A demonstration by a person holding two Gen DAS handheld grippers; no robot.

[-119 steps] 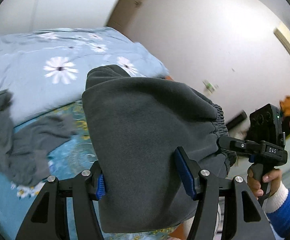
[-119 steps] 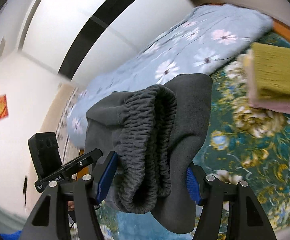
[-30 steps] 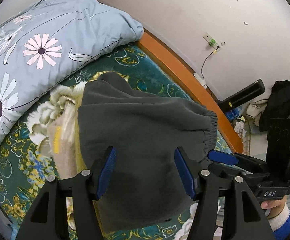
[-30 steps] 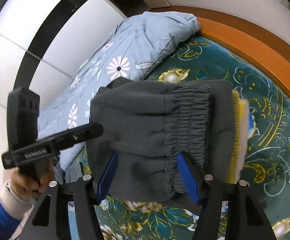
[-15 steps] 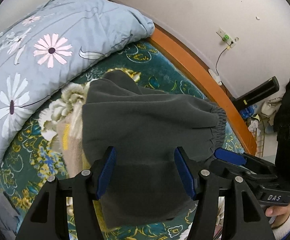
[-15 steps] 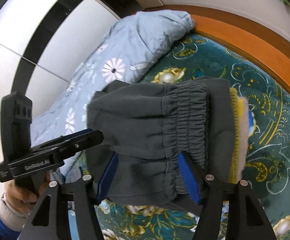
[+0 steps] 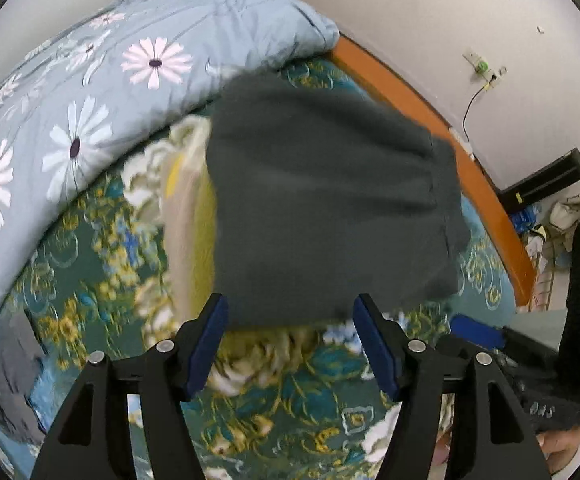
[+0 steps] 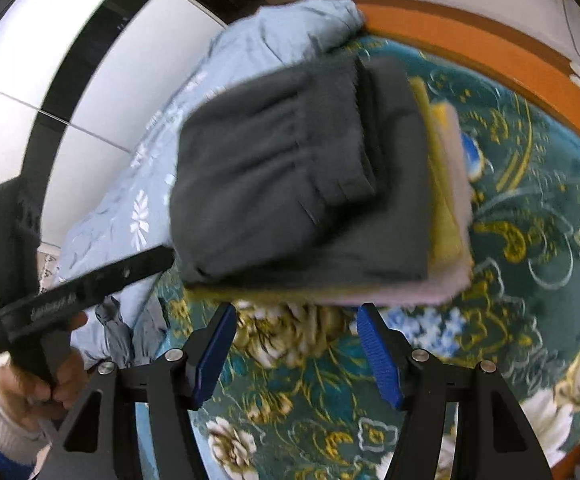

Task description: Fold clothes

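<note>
Folded grey trousers (image 8: 302,184) rest squarely on a stack of folded clothes (image 8: 448,216) on the bed.

Jaws of both the left gripper (image 7: 292,344) and right gripper (image 8: 296,350) stand released and empty just short of the stack, apparently having no further need to grip; a blue floral quilt (image 7: 89,92) lies beyond.

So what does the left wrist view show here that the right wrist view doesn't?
Only the left wrist view shows the wall socket with its cable, the clutter on the floor past the bed frame, and the left claw, open and empty.

Only the right wrist view shows the hand gripping the left tool, the elastic waistband of the folded grey trousers, the pink layer under the yellow one, and the right claw, open.

Both show the trousers on the stack, the floral bedspread and the blue duvet.
</note>
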